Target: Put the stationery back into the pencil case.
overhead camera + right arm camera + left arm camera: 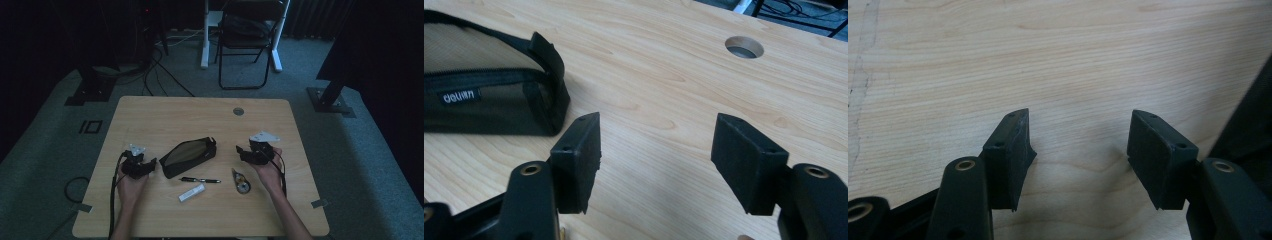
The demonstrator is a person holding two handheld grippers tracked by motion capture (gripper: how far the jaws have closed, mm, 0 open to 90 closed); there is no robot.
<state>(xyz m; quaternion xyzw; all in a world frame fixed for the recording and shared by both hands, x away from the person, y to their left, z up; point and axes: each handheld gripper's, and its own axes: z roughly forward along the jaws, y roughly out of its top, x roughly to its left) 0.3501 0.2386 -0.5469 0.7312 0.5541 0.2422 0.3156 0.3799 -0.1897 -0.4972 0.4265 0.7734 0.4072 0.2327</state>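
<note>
**Both grippers empty beside the mesh pouch**

At the centre of the high view, a pale wood-grain tabletop [150, 115] carries a dark pencil pouch [189, 156], soft-sided, wedge-shaped, with a mesh panel and a zip along it. The left gripper [145, 167] sits at the pouch's left end, just beside it, and the right gripper [243, 152] sits off to the pouch's right, a short gap between them. Neither touches it.

Over to the left gripper view: two blocky black fingers [1010, 155] with matte pads stand partly apart, bare wood between them, nothing held. A dark edge of the pouch [1253, 130] cuts in at the right of that frame.

Right gripper view now: its fingers [579, 160] also stand apart and empty over the wood. The pouch [489, 100] lies in the upper left of that frame, its corner just beyond the left finger. A small black label on it carries white lettering that seems to read "deli"; the tail end is too blurred to make out. A round cable hole [744, 47] sits upper right.

Below the pouch in the high view lie a black pen [200, 180], a white stick-shaped item [192, 193] and a small rounded tape-like item [242, 181].
</note>
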